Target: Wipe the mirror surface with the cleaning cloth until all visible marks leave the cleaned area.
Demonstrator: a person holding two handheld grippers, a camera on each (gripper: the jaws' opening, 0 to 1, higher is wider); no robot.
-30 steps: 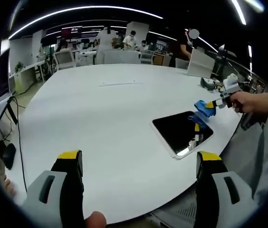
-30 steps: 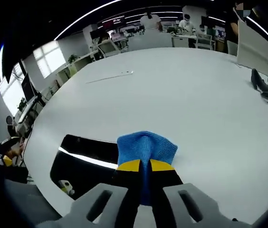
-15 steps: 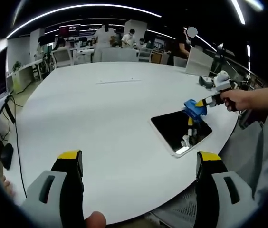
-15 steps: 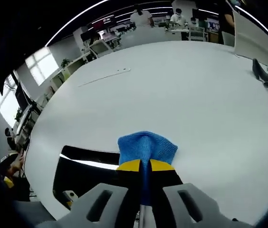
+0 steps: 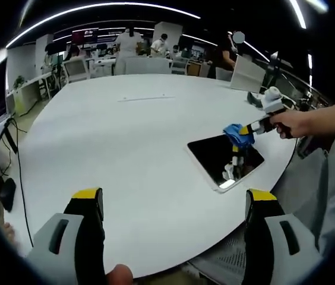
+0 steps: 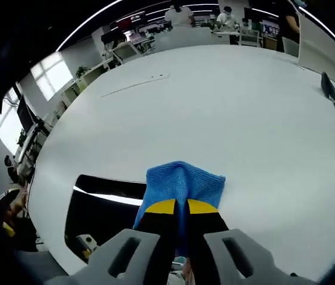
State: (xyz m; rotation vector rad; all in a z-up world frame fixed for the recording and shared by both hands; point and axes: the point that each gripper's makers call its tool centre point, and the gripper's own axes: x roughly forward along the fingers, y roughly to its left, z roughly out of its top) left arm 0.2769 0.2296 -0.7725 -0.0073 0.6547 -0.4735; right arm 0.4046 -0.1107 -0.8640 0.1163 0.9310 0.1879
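Observation:
A dark rectangular mirror (image 5: 224,159) lies flat on the white table (image 5: 114,142) near its right edge. In the right gripper view the mirror (image 6: 105,211) sits at lower left. My right gripper (image 6: 179,208) is shut on a blue cleaning cloth (image 6: 182,183), which hangs over the mirror's far edge. From the left gripper view, that right gripper (image 5: 252,126) comes in from the right, held by a hand, with the cloth (image 5: 236,134) over the mirror's far corner. My left gripper (image 5: 173,202) stands open, away from the mirror, nothing between its jaws.
A thin white strip (image 5: 141,98) lies far out on the table. A dark object (image 6: 332,95) and a white board (image 6: 321,38) stand at the table's far right. Chairs, desks and people fill the background. A cable (image 5: 20,172) hangs off the left edge.
The right gripper has carried the cloth slightly leftward over the mirror's far edge. The left gripper has stayed put.

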